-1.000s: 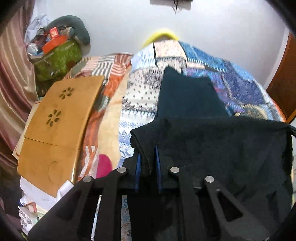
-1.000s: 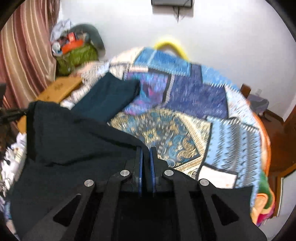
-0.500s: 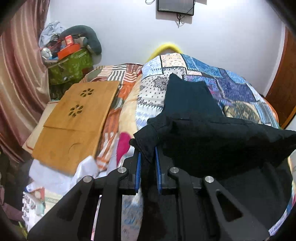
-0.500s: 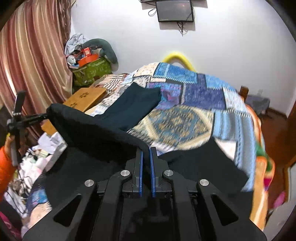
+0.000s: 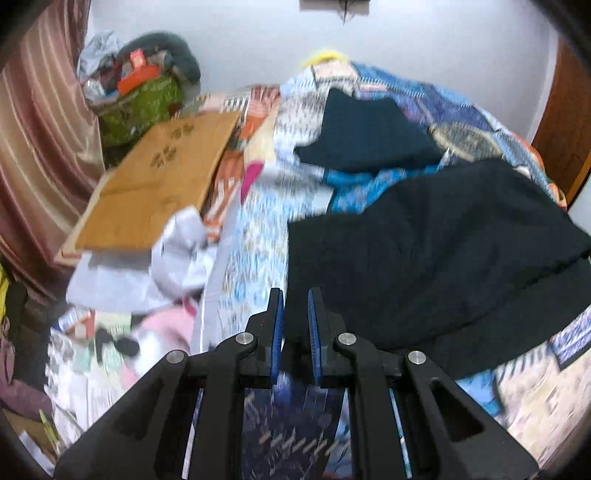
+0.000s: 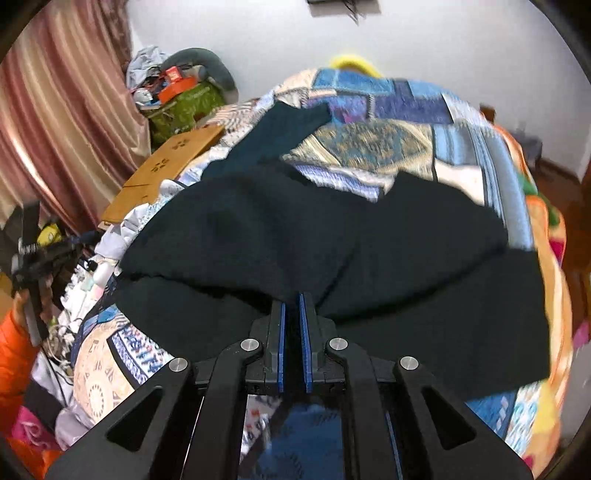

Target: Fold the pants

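Left tongs (image 5: 295, 306) parted; right tongs (image 6: 291, 306) barely apart above pants (image 6: 332, 251)

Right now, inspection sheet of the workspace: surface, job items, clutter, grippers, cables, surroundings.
Surface: patchwork quilt covering the bed.
Job's things: black pants doubled over on the quilt; folded dark teal garment lies farther back, apart.
Clutter: wooden lap tray, green bag, white cloth pile beside the bed.
Grippers: left gripper slightly parted, fabric edge between its pads; right gripper narrow gap, grip unclear.
Cables: dangling below the wall-mounted screen.
Surroundings: pink curtain, white wall, wooden door.
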Motion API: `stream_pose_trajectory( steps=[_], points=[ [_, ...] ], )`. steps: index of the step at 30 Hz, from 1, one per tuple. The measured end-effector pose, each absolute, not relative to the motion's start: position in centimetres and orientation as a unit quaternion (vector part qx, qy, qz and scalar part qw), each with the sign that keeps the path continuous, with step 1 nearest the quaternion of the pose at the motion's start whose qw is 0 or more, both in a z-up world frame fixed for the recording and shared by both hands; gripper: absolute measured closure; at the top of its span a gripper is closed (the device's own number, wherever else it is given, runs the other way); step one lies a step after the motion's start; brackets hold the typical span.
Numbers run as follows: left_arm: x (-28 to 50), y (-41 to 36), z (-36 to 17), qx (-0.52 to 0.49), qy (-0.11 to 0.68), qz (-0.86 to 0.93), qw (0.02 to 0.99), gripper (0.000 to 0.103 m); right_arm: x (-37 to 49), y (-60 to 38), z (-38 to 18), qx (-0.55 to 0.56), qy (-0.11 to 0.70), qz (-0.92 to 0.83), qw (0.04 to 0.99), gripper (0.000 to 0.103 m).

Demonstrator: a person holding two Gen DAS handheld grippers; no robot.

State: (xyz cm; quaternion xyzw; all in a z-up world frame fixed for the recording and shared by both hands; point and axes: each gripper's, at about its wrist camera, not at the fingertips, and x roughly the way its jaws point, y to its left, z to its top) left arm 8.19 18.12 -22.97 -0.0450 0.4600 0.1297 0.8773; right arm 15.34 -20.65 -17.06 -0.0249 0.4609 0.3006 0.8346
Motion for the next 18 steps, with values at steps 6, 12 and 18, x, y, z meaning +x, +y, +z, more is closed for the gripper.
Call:
stream_pose_trajectory(
  steps=[6, 12, 18],
  points=[
    [8.0, 19.3, -22.3, -0.057, 0.455, 0.152, 0.875, 0.09, 15.3, -22.9, -15.1, -0.023, 0.449, 0.27, 0.852, 0.096],
    [11.0, 18.8, -20.1, -0.068, 0.443, 0.128, 0.885, 0.088, 17.5, -25.1, -13.2, -0.032, 0.43, 0.228, 0.873, 0.083],
    [16.4, 15.9, -18.7, -0.043, 0.437, 0.101, 0.893, 0.053, 21.9, -24.8, -13.0, -0.037, 0.435, 0.22, 0.872, 0.054]
  ],
)
